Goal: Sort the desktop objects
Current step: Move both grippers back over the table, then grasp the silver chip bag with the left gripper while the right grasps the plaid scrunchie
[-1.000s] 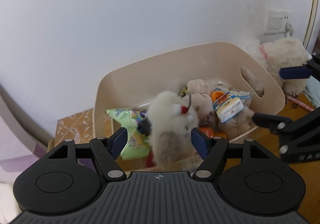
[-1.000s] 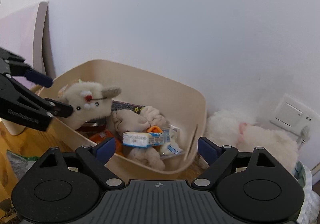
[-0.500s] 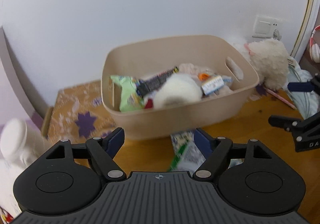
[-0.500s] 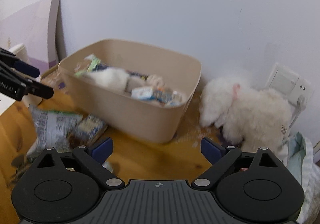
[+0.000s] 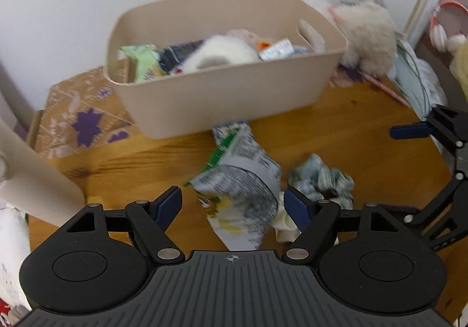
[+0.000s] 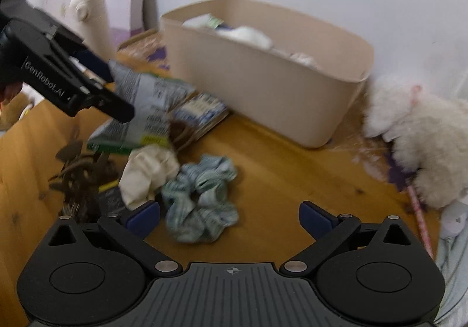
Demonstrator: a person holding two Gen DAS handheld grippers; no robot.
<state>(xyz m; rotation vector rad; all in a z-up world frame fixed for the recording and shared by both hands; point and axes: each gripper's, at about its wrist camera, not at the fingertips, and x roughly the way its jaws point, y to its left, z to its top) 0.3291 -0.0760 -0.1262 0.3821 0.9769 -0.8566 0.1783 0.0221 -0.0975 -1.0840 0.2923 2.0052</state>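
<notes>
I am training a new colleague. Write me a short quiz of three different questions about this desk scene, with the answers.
1. True or false: the beige bin is empty.
2. Which item lies on the wooden table nearest in front of the right gripper? A) the blue-green scrunchie B) a mug C) a book
3. Fill in: the fluffy white plush toy sits ____ the bin, not in it.

Key: 1 false, it holds packets and a plush; 2 A; 3 beside.
</notes>
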